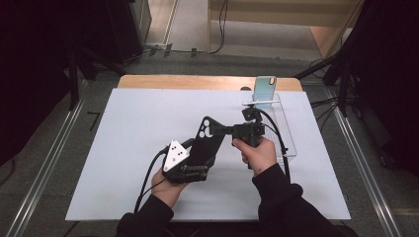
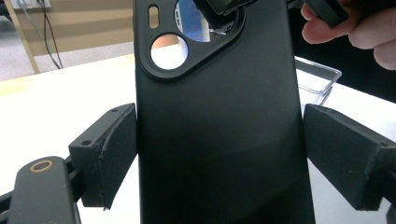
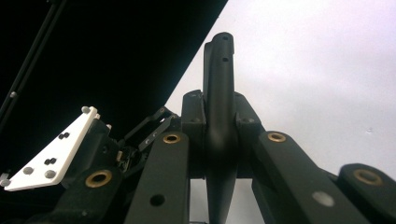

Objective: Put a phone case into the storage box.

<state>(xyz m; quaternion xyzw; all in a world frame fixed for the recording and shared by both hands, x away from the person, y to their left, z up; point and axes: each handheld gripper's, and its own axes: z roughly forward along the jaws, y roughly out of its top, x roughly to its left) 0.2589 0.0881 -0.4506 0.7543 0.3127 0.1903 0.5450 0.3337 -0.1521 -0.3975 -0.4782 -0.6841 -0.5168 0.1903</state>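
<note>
Two phone cases are in sight: one black phone case (image 1: 202, 143) and one pale bluish phone case (image 1: 265, 88) standing at the far edge of the desk (image 1: 128, 133). There is one clear plastic tray (image 1: 286, 133), with one white pen-like stick (image 1: 260, 102) across it. Two hand-held grippers are present, a left hand-held gripper (image 1: 200, 160) and a right hand-held gripper (image 1: 220, 129), each carried by one hand.

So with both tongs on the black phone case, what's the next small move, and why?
Probably open the left tongs so the case passes to the right hand. The right tongs are already clamped on the black phone case at its thin camera-end edge, while the left ones grip its sides, holding it above the table.
</note>
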